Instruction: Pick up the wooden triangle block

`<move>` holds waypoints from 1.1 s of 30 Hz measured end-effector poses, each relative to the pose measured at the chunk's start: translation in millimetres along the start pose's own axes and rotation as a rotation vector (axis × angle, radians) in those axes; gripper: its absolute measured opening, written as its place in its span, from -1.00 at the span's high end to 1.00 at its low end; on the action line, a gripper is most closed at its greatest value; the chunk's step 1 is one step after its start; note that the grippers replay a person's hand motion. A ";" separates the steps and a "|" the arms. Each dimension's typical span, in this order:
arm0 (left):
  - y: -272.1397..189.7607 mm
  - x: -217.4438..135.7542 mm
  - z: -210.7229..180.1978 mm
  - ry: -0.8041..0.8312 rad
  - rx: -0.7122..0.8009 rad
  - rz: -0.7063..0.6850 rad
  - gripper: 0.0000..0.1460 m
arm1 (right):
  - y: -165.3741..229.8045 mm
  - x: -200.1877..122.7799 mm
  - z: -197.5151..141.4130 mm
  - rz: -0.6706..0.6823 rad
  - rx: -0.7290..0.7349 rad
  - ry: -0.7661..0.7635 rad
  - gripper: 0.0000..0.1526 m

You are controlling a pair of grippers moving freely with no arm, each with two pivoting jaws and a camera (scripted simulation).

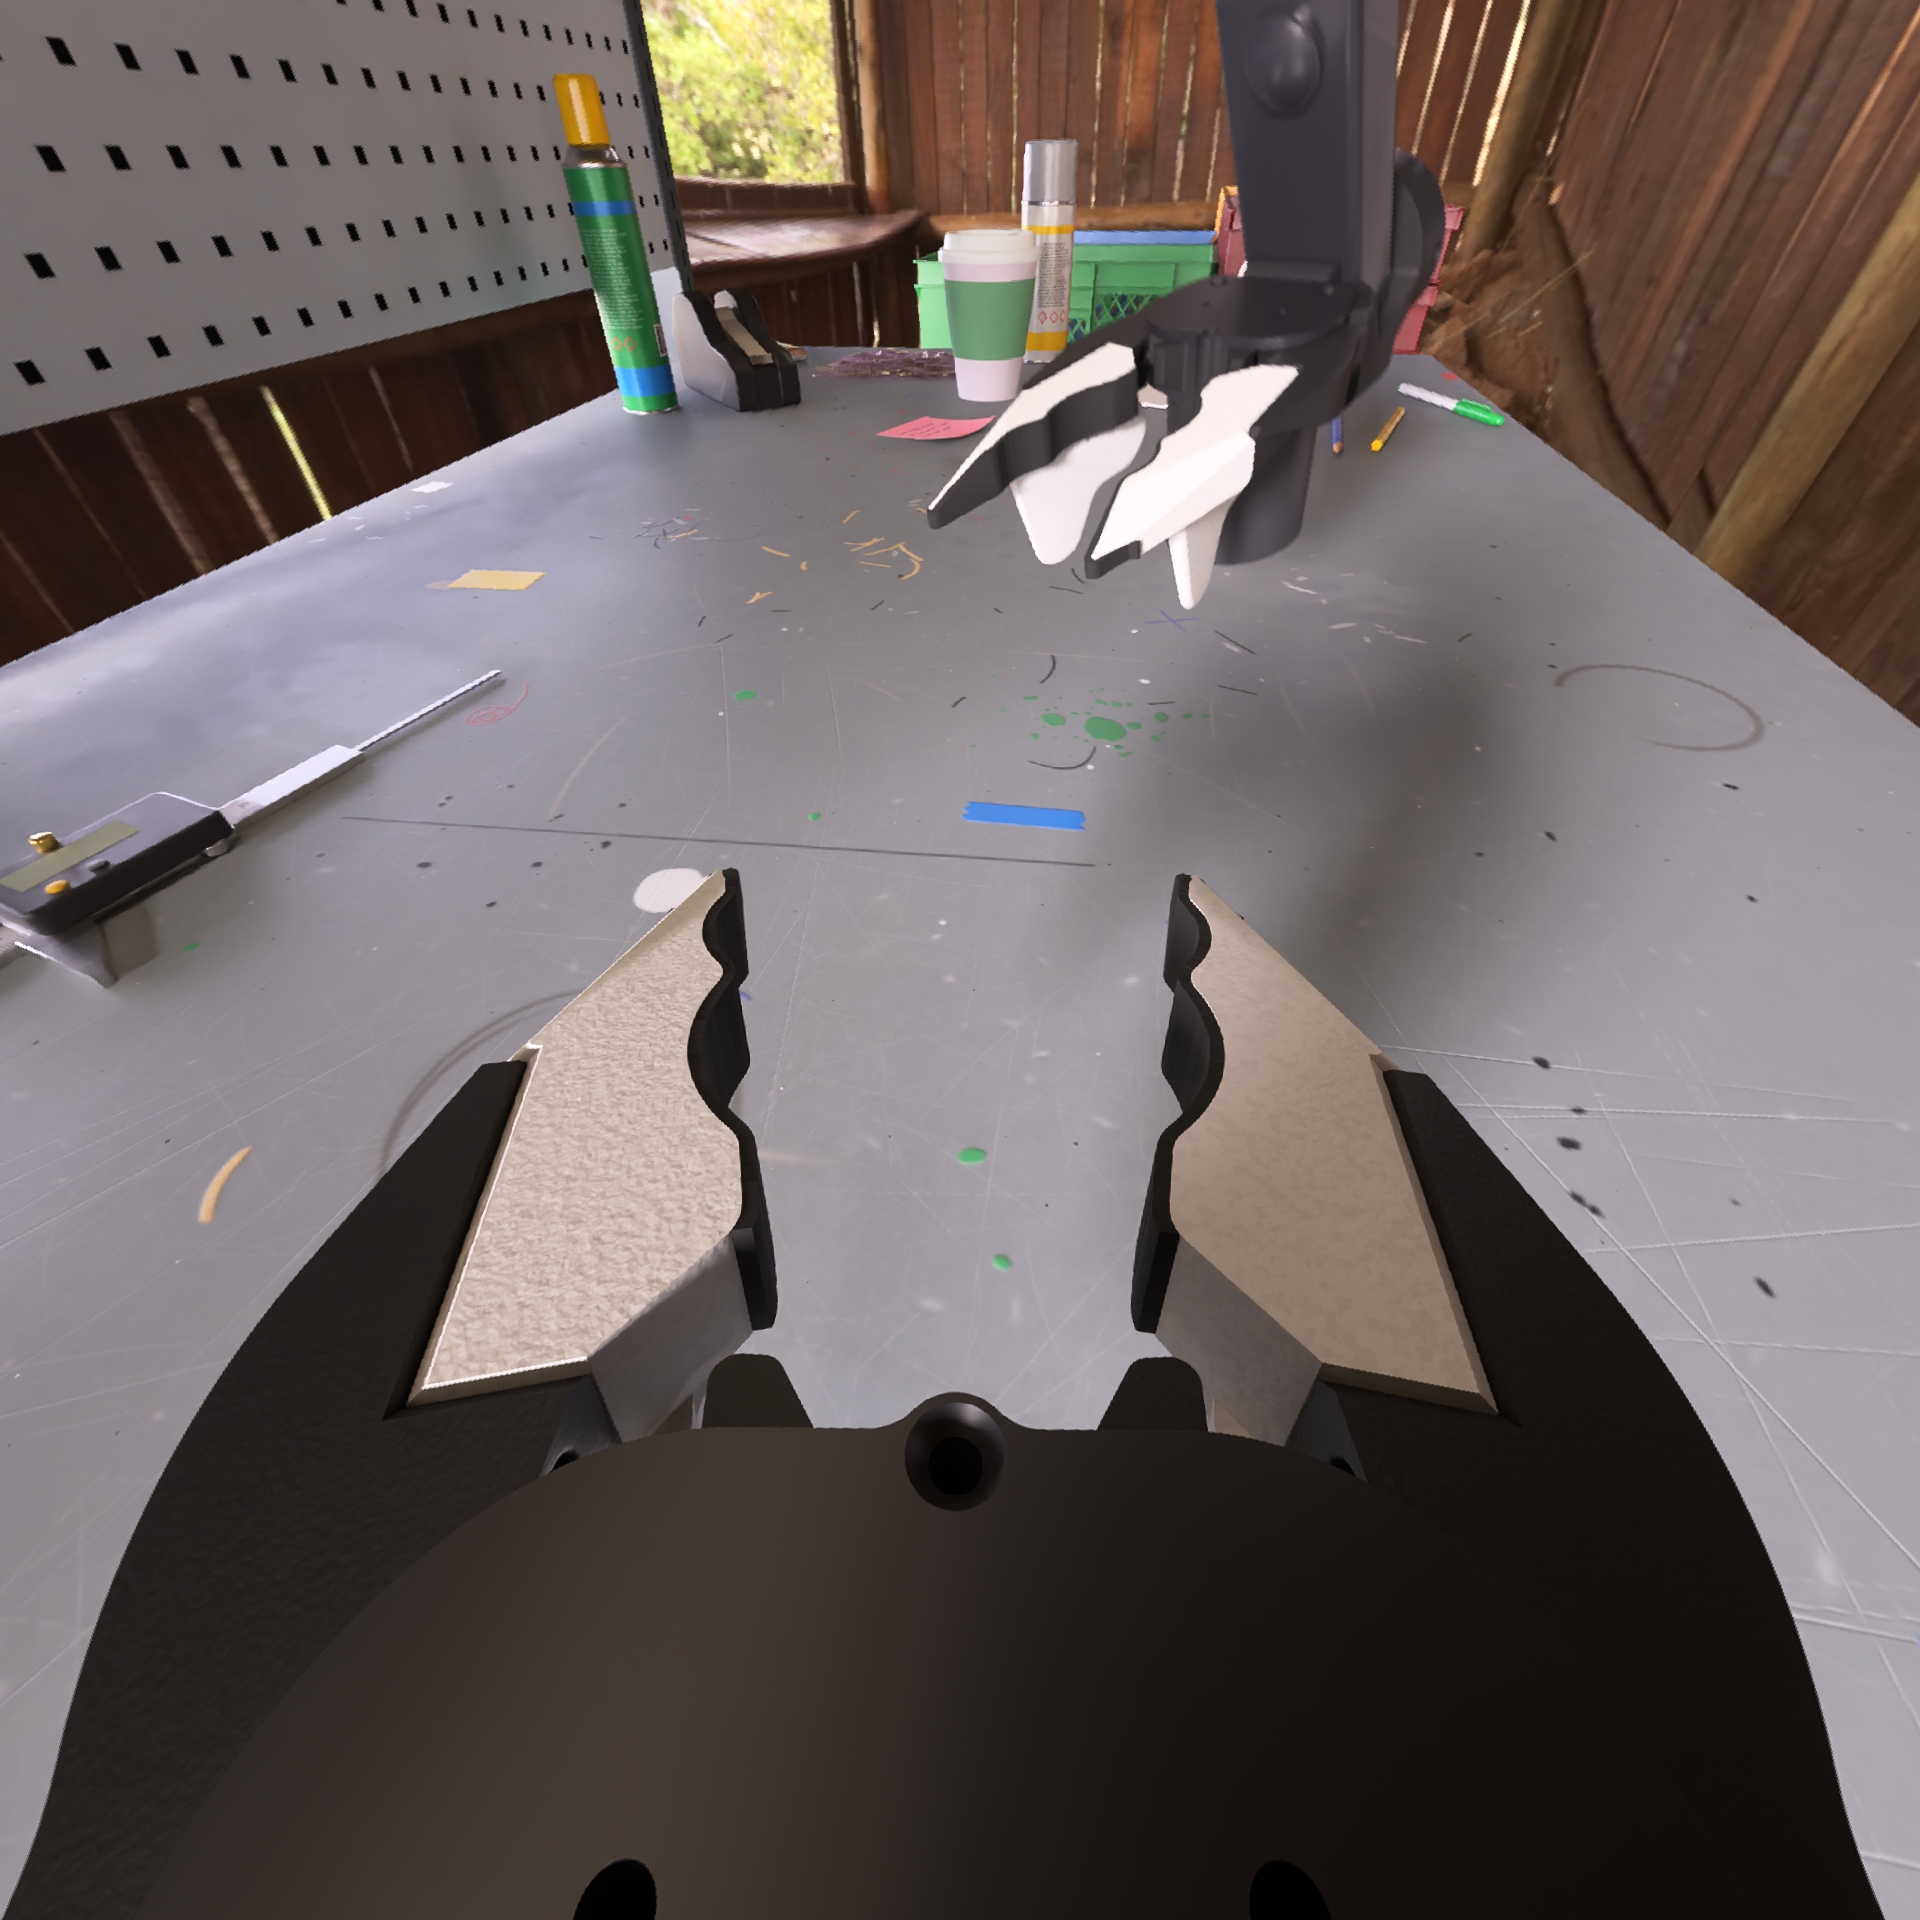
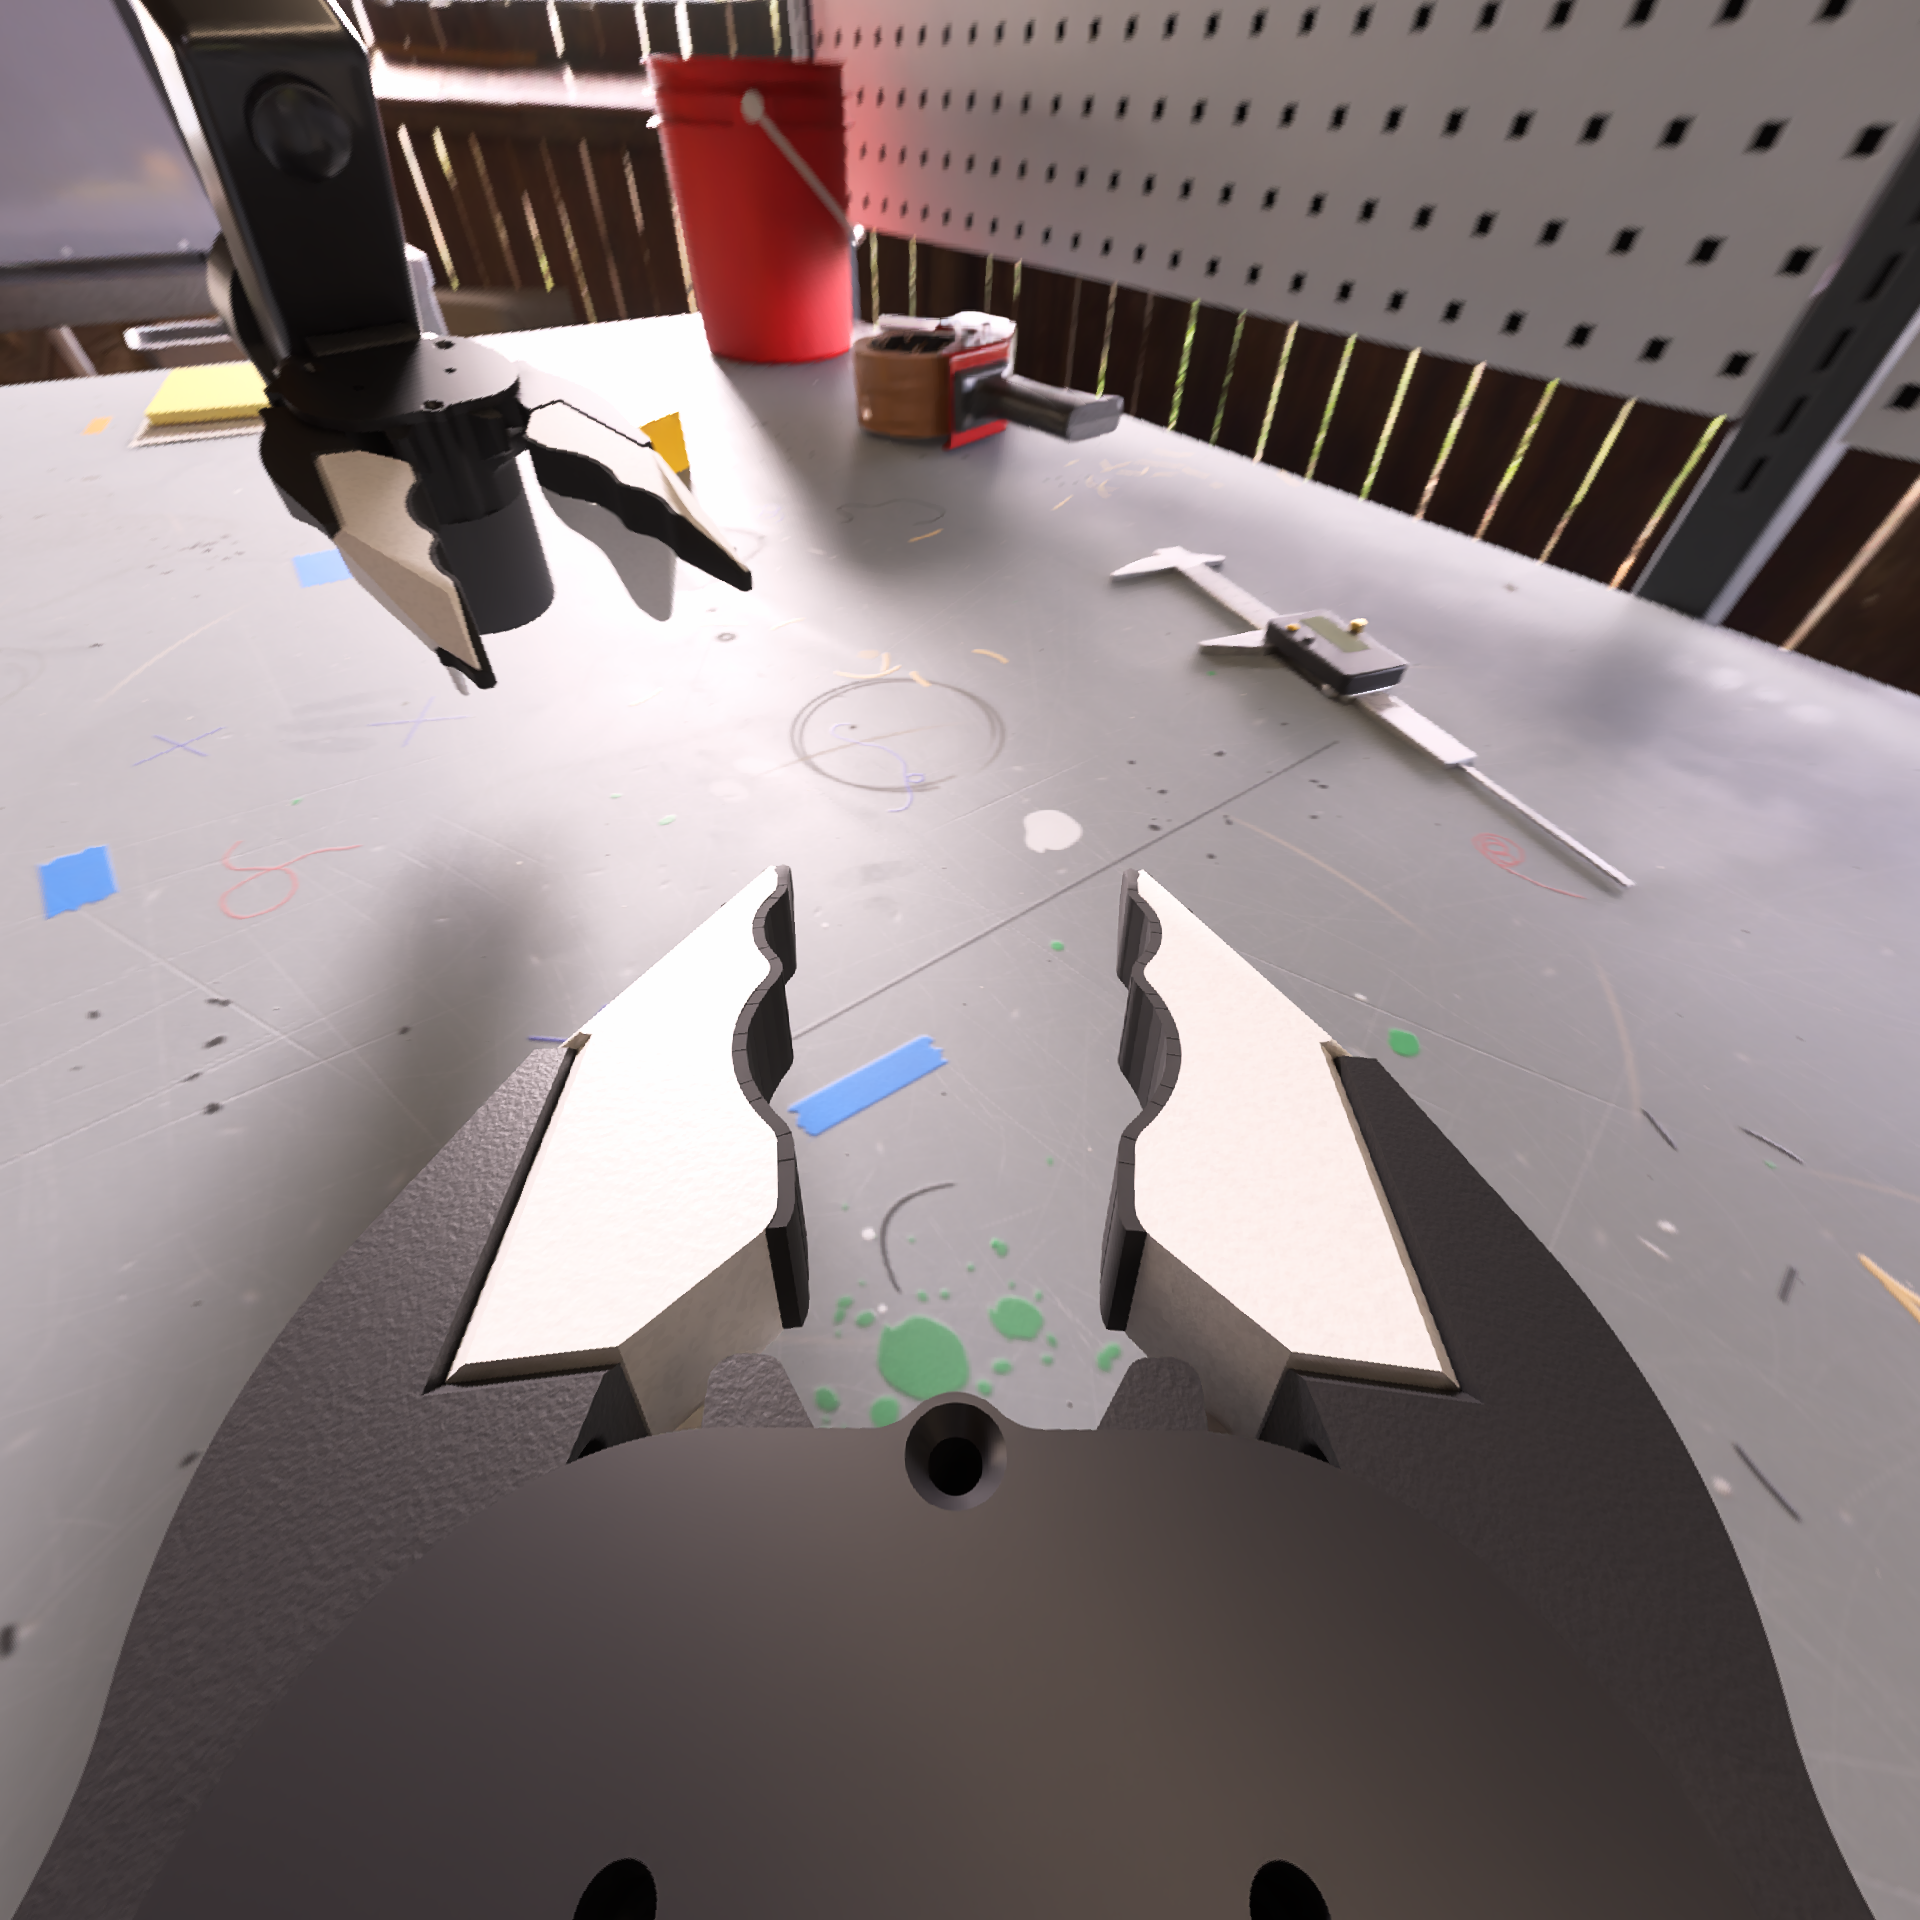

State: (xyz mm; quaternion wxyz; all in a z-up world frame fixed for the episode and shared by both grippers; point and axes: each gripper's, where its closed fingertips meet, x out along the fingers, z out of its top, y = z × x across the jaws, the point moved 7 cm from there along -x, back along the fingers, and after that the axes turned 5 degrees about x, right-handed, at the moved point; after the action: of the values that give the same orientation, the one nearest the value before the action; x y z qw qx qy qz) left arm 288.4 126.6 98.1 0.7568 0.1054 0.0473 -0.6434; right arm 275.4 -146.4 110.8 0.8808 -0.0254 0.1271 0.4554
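A grey metal workbench (image 1: 1351, 1039), scratched and spotted with paint, stands in a shed with brown wooden plank walls and a white pegboard (image 1: 260, 187) along one side. In the left wrist view, the left gripper (image 1: 956, 883) hovers over the bench with its two beige fingers spread apart and nothing between them; only bare tabletop shows in the gap. A strip of blue tape (image 1: 1023, 817) lies just ahead, and a silver digital caliper (image 1: 125, 862) lies at the left. Farther on, the right gripper (image 1: 1039, 530) hangs above the table, also spread wide and holding nothing. At the far end stand a tall green spray can (image 1: 618, 281), a black-and-white tape dispenser (image 1: 732, 353), a white paper cup with a green sleeve (image 1: 987, 312) and a green plastic crate (image 1: 1132, 275). In the right wrist view, green paint splashes (image 2: 925, 1351) lie under the gripper's fingers, and at the far end stand a red plastic bucket (image 2: 764, 208) and a roll of brown packing tape in a red dispenser (image 2: 935, 379). The wooden triangle block is not visible in either view, so I cannot tell where it is.
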 end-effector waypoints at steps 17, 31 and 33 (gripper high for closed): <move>33.3 -107.2 84.6 0.226 0.041 0.436 -0.04 | -5.7 -13.6 -14.4 -0.022 0.038 -0.152 0.22; 130.3 -266.2 -27.7 1.212 -0.550 0.920 0.12 | -1.0 -17.7 -13.1 -0.016 -0.006 -0.190 0.23; 135.2 -265.7 -43.5 1.225 -0.568 0.931 0.06 | -1.3 -19.7 -12.6 -0.017 -0.003 -0.209 0.24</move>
State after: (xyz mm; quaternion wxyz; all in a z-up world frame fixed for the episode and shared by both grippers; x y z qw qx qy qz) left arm 379.7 412.4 124.2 0.7840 0.2513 0.5650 -0.0553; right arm 263.1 -164.8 103.4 0.8930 0.0202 0.0336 0.4484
